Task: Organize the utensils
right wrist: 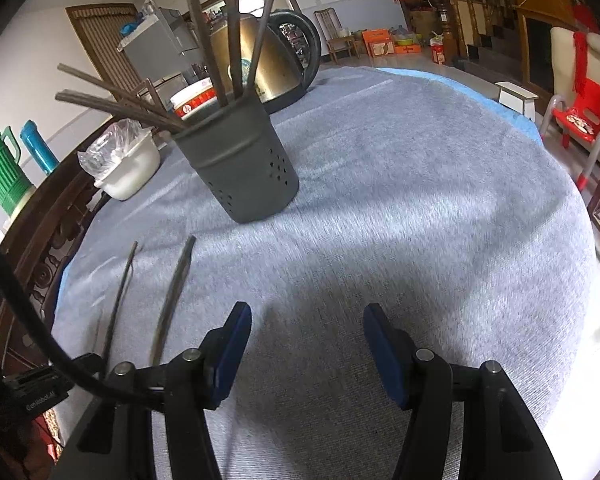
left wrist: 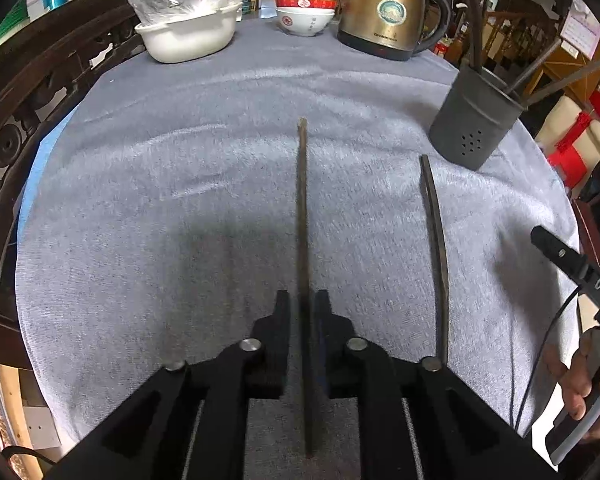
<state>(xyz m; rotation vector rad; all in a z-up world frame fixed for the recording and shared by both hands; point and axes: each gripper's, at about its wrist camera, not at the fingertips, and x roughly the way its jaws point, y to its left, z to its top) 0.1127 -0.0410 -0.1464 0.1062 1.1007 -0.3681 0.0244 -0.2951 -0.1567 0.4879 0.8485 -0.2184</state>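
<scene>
A thin dark chopstick (left wrist: 303,200) lies along the grey cloth and runs between the jaws of my left gripper (left wrist: 302,308). The jaws stand narrowly apart, with a slim gap on each side of it. A second chopstick (left wrist: 436,232) lies to its right. Both show in the right wrist view, the first chopstick (right wrist: 118,304) left of the second chopstick (right wrist: 174,292). Beyond them stands the grey perforated utensil holder (left wrist: 472,120), seen closer in the right wrist view as the holder (right wrist: 244,168) with several chopsticks in it. My right gripper (right wrist: 306,344) hovers open over bare cloth.
At the table's far side stand a brass kettle (left wrist: 388,12), stacked bowls (left wrist: 306,12) and a white basin (left wrist: 188,36) with a plastic bag. A carved dark wooden chair (left wrist: 40,80) borders the left edge. A hand (left wrist: 580,384) and cable are at the right.
</scene>
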